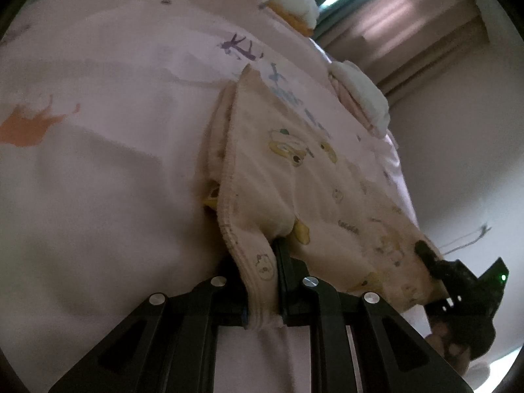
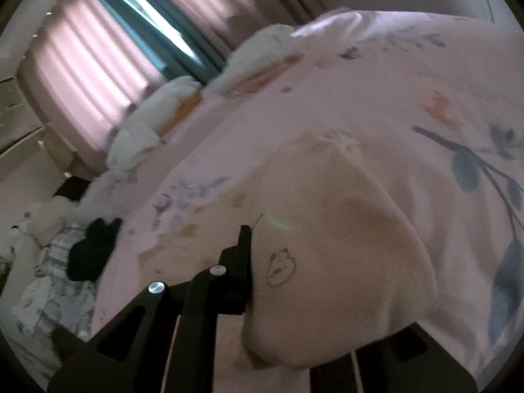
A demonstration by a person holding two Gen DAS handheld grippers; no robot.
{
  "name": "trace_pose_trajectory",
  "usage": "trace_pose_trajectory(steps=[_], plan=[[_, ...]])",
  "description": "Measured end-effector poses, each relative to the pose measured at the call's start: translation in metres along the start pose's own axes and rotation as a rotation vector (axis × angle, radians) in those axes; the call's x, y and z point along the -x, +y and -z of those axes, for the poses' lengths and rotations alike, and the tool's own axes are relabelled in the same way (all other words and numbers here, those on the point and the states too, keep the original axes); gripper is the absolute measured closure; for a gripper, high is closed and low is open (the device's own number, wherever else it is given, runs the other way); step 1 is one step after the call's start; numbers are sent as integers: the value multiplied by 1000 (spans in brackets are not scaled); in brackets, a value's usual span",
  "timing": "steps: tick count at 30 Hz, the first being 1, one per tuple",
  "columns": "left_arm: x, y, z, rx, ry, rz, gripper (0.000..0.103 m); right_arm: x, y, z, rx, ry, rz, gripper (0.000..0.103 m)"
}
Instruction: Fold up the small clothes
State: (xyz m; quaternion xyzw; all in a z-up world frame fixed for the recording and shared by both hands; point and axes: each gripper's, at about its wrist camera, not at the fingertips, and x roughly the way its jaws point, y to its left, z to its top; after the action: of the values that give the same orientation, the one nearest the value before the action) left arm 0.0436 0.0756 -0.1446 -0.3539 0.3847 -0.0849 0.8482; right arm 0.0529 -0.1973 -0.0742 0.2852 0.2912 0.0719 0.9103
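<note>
A small cream garment (image 1: 311,190) printed with cartoon bears hangs stretched over the pink bed. My left gripper (image 1: 262,262) is shut on its stitched edge, and a folded strip of cloth runs down between the two fingers. At the right of the left wrist view, my right gripper (image 1: 425,252) pinches the garment's other corner, with a hand behind it. In the right wrist view the garment (image 2: 327,229) bulges over my right gripper (image 2: 262,245) and hides one finger. The other finger (image 2: 242,262) presses against the cloth.
The pink floral bedsheet (image 1: 98,163) spreads below and to the left. White plush items (image 1: 360,88) line the far bed edge, with pink curtains (image 2: 82,65) and a window behind. A pile of checked clothes (image 2: 49,278) and a dark item (image 2: 91,249) lie at the left.
</note>
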Motion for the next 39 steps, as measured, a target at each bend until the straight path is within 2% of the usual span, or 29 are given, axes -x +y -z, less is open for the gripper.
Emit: trace_pose_trajectory(steps=[1, 4, 7, 11, 14, 16, 18, 19, 21, 24, 28, 30, 32, 34, 36, 39], plan=[[0, 1, 0, 16, 7, 8, 87, 1, 8, -2, 21, -2, -12, 91], [2, 1, -1, 32, 17, 7, 87, -4, 31, -1, 120, -1, 30, 91], [4, -1, 0, 31, 15, -4, 87, -12, 46, 3, 130, 38, -51, 91], [7, 6, -3, 82, 14, 15, 87, -25, 76, 11, 136, 89, -140, 91], [11, 13, -5, 108, 18, 28, 87, -36, 102, 29, 166, 159, -210, 91], [13, 15, -6, 109, 16, 31, 86, -49, 121, 49, 244, 223, -252, 91], [17, 18, -5, 107, 11, 25, 86, -62, 133, 73, 330, 275, -213, 91], [19, 18, -5, 103, 5, 16, 86, -70, 136, 86, 390, 298, -174, 91], [24, 19, -5, 92, -16, -20, 86, -80, 133, 103, 426, 327, -134, 90], [36, 21, -5, 59, -65, -69, 86, -79, 128, 103, 413, 308, -152, 90], [38, 31, -8, 88, -50, -28, 86, -67, 139, 94, 468, 325, -165, 87], [38, 35, -10, 111, -42, -9, 86, -63, 142, 101, 542, 335, -144, 82], [38, 38, -12, 132, -41, -6, 86, -63, 137, 110, 556, 346, -129, 82], [41, 38, -13, 147, -65, -25, 86, -56, 134, 109, 538, 334, -146, 81], [48, 41, -14, 152, -112, -77, 86, -48, 135, 105, 501, 340, -191, 76], [55, 45, -18, 138, -165, -152, 86, -39, 143, 105, 481, 371, -256, 76]])
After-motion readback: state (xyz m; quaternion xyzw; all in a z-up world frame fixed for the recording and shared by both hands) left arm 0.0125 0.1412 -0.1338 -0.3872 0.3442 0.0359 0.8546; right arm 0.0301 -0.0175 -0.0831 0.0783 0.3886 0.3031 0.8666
